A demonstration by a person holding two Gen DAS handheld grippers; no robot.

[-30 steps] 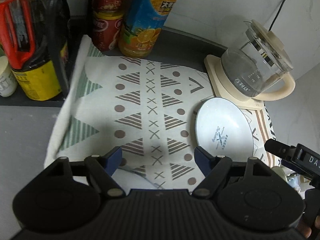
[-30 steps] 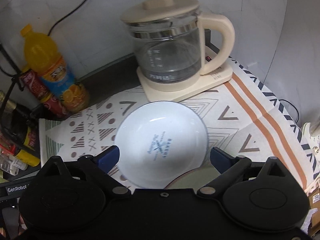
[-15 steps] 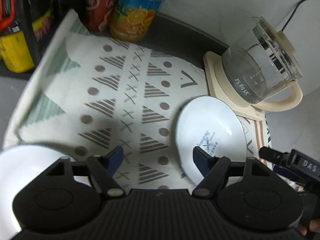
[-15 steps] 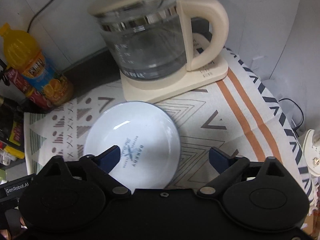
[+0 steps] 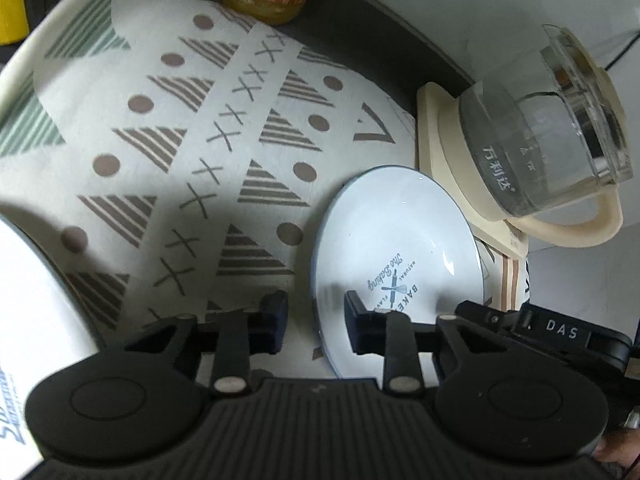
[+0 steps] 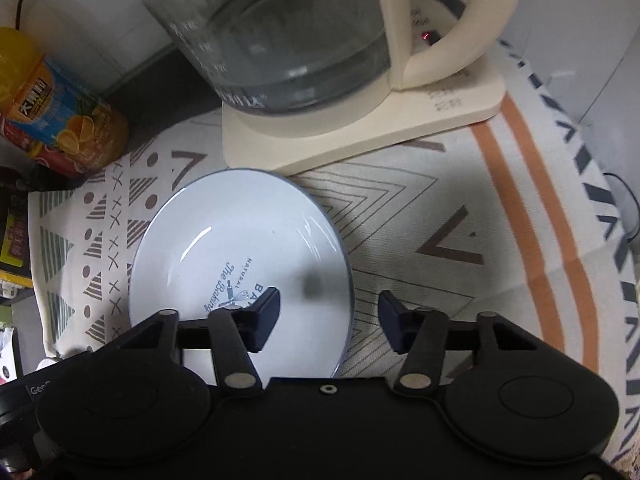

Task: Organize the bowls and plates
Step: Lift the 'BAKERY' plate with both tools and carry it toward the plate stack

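Observation:
A white plate with blue "Bakery" print [image 5: 394,248] lies on the patterned cloth, also in the right wrist view [image 6: 240,248]. My left gripper [image 5: 316,322] is open, its jaws straddling the plate's left rim, not closed on it. My right gripper [image 6: 328,322] is open, its jaws astride the plate's right rim. A second white dish [image 5: 36,328] shows at the left edge of the left wrist view.
A glass kettle on a cream base [image 6: 320,60] stands just behind the plate, also in the left wrist view [image 5: 532,140]. An orange juice bottle [image 6: 56,108] and red cans stand at the back left. The patterned cloth [image 5: 180,140] covers the table.
Both grippers moved forward and down to the plate's rims and their jaws narrowed. The left view slid right; the white dish at left came into view.

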